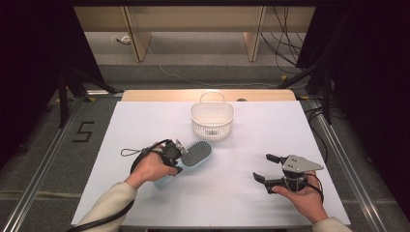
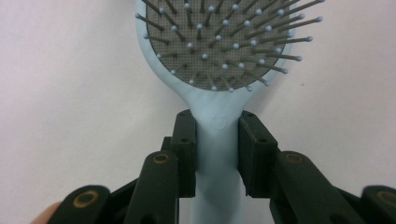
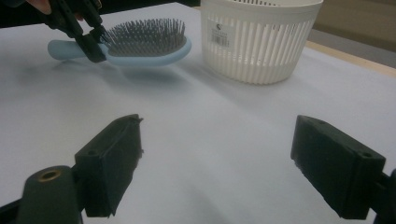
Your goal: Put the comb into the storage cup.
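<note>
L gripper [image 2: 217, 154] pinches the pale-blue plastic paddle hairbrush [image 1: 196, 153] at its neck, lifting it clear of the white table [image 1: 232, 193], prob. to drop into the white slotted basket [image 1: 212, 121] nearby. R gripper [image 3: 217, 158] idles, jaws spread, holding nothing.

Smooth plastic brush, slatted plastic basket, matt sheet.

Your brush [image 2: 217, 140] is pale blue plastic with a smooth, faintly satin handle; its grey pad looks finely woven and the thin pins end in small rounded tips. The basket [image 3: 259, 39] is white, slightly glossy slatted plastic with a paper label. The table [image 1: 145, 125] is covered in a matt white sheet, with bare wood at its far edge. Your gripper pads [image 3: 114, 158] look like dull black rubber.
</note>
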Tool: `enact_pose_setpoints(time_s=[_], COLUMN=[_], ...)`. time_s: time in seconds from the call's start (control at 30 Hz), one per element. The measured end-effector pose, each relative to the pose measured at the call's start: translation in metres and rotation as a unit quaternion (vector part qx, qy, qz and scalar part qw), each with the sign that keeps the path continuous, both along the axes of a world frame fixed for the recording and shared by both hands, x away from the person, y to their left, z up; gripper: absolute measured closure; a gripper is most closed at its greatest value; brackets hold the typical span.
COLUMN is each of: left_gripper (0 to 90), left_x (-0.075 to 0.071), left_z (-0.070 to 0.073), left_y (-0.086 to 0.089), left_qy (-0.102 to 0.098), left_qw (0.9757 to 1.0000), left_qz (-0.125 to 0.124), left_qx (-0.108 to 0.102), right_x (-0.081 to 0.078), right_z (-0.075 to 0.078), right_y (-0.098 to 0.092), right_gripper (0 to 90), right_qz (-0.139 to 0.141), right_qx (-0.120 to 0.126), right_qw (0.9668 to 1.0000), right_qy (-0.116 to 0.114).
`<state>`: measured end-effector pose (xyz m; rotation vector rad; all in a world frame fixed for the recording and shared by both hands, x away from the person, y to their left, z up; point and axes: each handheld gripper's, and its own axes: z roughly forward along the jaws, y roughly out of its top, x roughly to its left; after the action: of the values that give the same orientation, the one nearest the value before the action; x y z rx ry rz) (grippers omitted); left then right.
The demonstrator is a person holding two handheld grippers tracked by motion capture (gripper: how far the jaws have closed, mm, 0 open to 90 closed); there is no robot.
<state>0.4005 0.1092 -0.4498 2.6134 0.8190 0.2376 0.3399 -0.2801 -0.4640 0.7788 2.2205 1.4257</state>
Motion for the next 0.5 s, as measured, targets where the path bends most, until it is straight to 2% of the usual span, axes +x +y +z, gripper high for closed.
enact_pose_setpoints(time_s=[0.1, 0.13, 0.23, 0.3, 0.5], left_gripper=[70.0, 70.0, 70.0, 70.0, 70.0], left_x=[-0.007, -0.007, -0.01, -0.011, -0.013], left_z=[-0.002, -0.002, 0.0, 0.0, -0.003], left_y=[0.003, 0.003, 0.005, 0.004, 0.007], left_qy=[-0.023, -0.023, -0.042, -0.045, -0.067], left_qw=[0.999, 0.999, 0.9982, 0.998, 0.9965], left_qz=[0.016, 0.016, 0.012, 0.011, 0.009], left_qx=[-0.033, -0.033, -0.04, -0.042, -0.048], right_x=[0.0, 0.0, 0.0, 0.0, 0.0], right_z=[0.0, 0.0, 0.0, 0.0, -0.001], right_y=[0.0, 0.0, 0.0, 0.0, -0.001], right_gripper=[17.2, 17.2, 17.2, 17.2, 17.2], right_qz=[-0.001, -0.001, 0.0, 0.0, 0.002], right_qx=[-0.001, -0.001, -0.001, 0.001, 0.002], right_qw=[1.0, 1.0, 1.0, 1.0, 1.0], right_qy=[0.0, 0.0, -0.001, 0.0, 0.0])
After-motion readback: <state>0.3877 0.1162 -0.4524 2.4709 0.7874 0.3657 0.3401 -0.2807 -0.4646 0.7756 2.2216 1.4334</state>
